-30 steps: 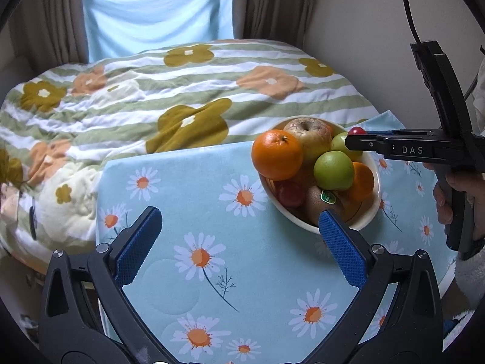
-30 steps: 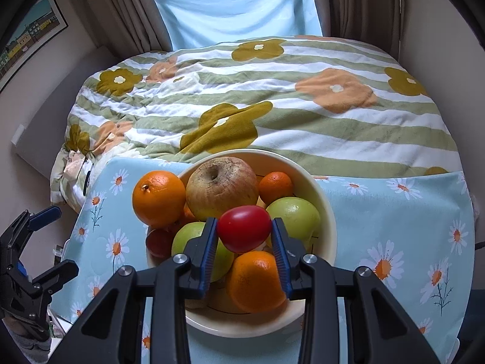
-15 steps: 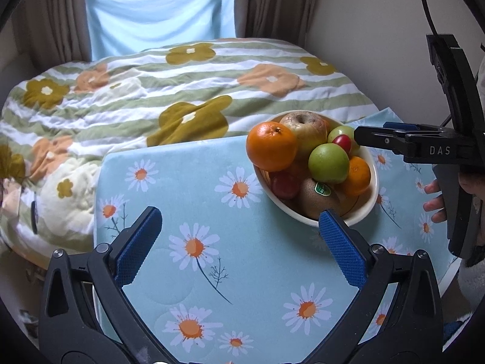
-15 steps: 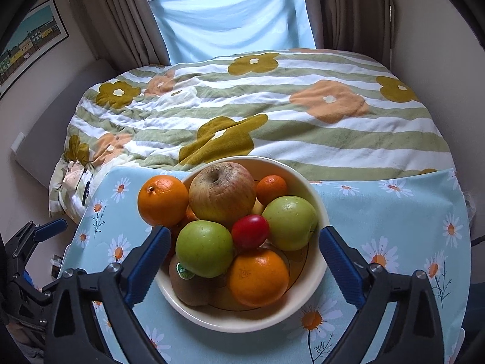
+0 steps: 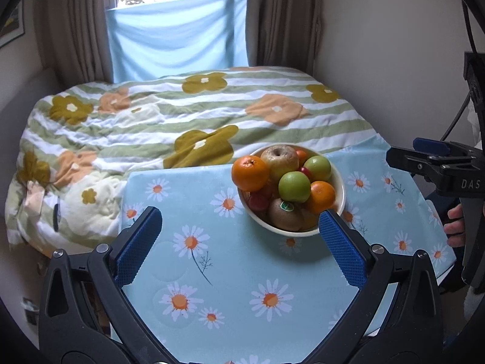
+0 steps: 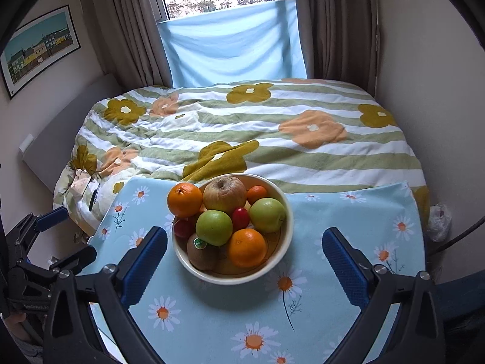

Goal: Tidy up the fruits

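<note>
All the fruit sat heaped in the cream bowl [image 6: 286, 244] near the far edge of the daisy tablecloth [image 6: 212, 327], the small red fruit [image 6: 241, 217] wedged between two green apples so it could not roll. The right gripper [image 6: 244, 265] and left gripper [image 5: 239, 248] both stood wide and empty, apparently clear of the pile.

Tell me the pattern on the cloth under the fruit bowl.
Light blue tablecloth printed with white, orange-centred daisies; clearest in the right wrist view.
</note>
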{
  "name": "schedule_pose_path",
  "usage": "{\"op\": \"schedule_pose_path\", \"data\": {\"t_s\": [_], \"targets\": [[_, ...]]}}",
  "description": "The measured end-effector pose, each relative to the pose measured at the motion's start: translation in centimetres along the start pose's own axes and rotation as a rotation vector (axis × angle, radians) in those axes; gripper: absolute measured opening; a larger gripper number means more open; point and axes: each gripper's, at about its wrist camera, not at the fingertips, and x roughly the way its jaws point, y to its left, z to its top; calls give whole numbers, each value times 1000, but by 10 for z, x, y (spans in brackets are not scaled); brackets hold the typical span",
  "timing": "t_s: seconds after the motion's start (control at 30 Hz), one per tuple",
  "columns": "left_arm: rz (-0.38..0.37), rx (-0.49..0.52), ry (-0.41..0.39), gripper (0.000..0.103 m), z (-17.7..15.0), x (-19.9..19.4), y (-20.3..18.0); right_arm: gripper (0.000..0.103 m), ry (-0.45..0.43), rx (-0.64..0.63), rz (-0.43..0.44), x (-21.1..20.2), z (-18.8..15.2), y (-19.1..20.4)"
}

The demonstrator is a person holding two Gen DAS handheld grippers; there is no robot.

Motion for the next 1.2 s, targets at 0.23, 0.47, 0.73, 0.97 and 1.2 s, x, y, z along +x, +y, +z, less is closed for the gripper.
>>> {"op": "schedule_pose_path", "data": {"t_s": [0.23, 0.47, 0.73, 0.97, 1.2], "targets": [[69, -31, -57, 103, -5, -48, -19, 102, -57, -7, -126, -68, -20, 1], [128, -30, -116, 103, -18, -81, -35, 102, -59, 26, -219, -101, -47, 0], [120, -39, -146, 103, -24, -98, -41, 102, -72, 52, -235, -117, -66, 2], [117, -31, -159, 103, -27, -104, -45, 102, -94, 51, -230, -124, -68, 5], [115, -32, -166, 103, -28, -106, -46, 102, -107, 51, -233, -126, -67, 7]]}}
